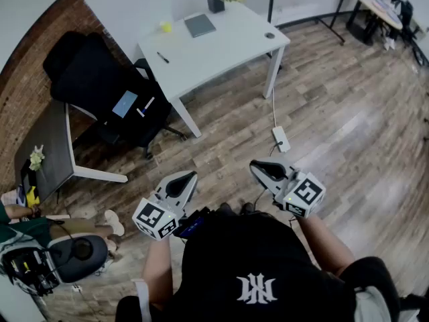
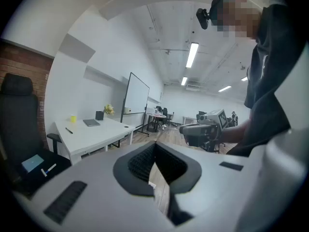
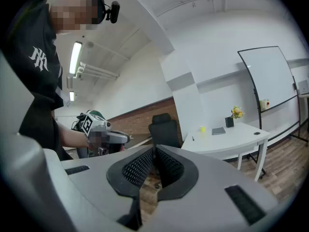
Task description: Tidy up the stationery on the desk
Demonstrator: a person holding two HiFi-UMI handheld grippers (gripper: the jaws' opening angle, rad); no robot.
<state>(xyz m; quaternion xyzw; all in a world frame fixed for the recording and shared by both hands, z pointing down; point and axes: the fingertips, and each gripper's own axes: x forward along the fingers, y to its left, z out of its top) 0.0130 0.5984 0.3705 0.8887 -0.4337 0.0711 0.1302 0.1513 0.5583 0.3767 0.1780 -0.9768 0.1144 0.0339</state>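
The white desk stands far ahead of me. On it lie a grey notebook, a black pen, a yellow cup and a black pen holder. A black office chair beside the desk carries a blue card and a pen. My left gripper and right gripper hang over the wooden floor, well short of the desk. Both are shut and empty. The left gripper view shows the desk at its left, the right gripper view shows the desk at its right.
A white power strip with its cable lies on the floor between me and the desk. A dark side table stands at the left, with a seated person's legs below it. Whiteboard stand legs are at the back right.
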